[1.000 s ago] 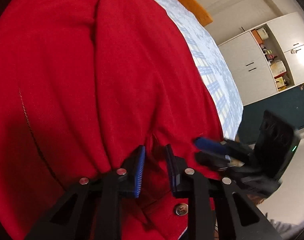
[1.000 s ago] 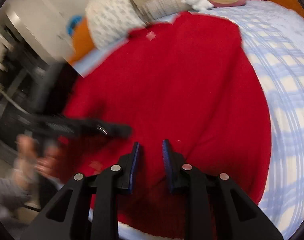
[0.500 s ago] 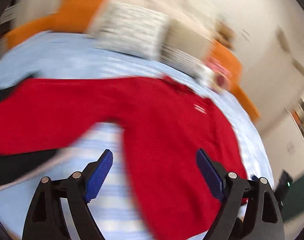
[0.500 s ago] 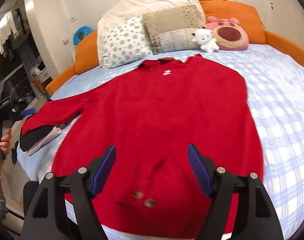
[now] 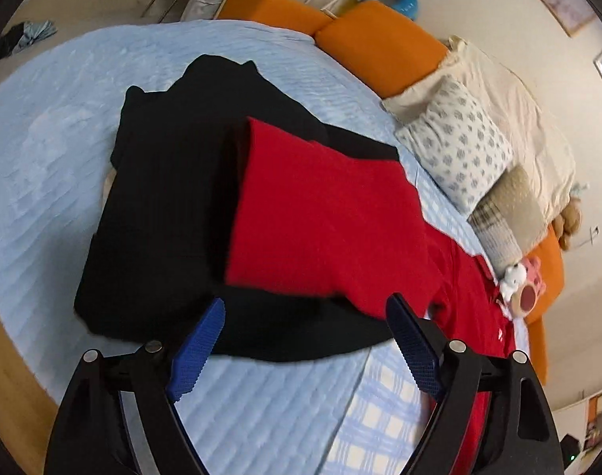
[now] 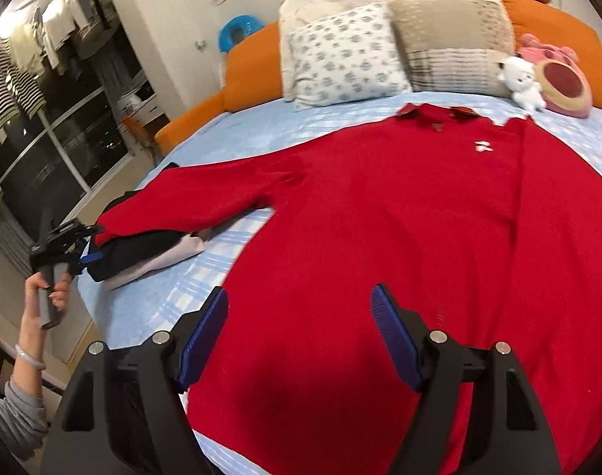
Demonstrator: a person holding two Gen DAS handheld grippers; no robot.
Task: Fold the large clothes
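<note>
1. left wrist view: the left gripper (image 5: pixel 305 336) has its fingers spread wide and grasps nothing. straight ahead of it, a little beyond the tips, lies the red sleeve (image 5: pixel 321 217) of the sweater. the sleeve rests on top of a black folded garment (image 5: pixel 162 206), which lies on the light blue bed cover (image 5: pixel 43 178). the long axis of the sleeve runs from its cuff end at the upper left toward the lower right, where it joins the body of the sweater. so the cuff is ahead and slightly left of the fingers. the near edge of the sleeve seems just beyond the fingertips, but the fisheye bends the picture and i cannot tell this exactly.

2. right wrist view: the right gripper (image 6: pixel 301 336) is also spread open and empty. it hovers over the bottom hem part of the red sweater (image 6: pixel 400 217), which lies flat on the bed, collar far away toward the pillows (image 6: pixel 344 55). the sleeve stretches out to the left, and the left gripper (image 6: pixel 69 239) is near its cuff end, well apart from the right gripper.

3. judgement: the left gripper is the nearer one for the sleeve, so it should take the cuff and carry it along the sleeve axis onto the body.
</note>
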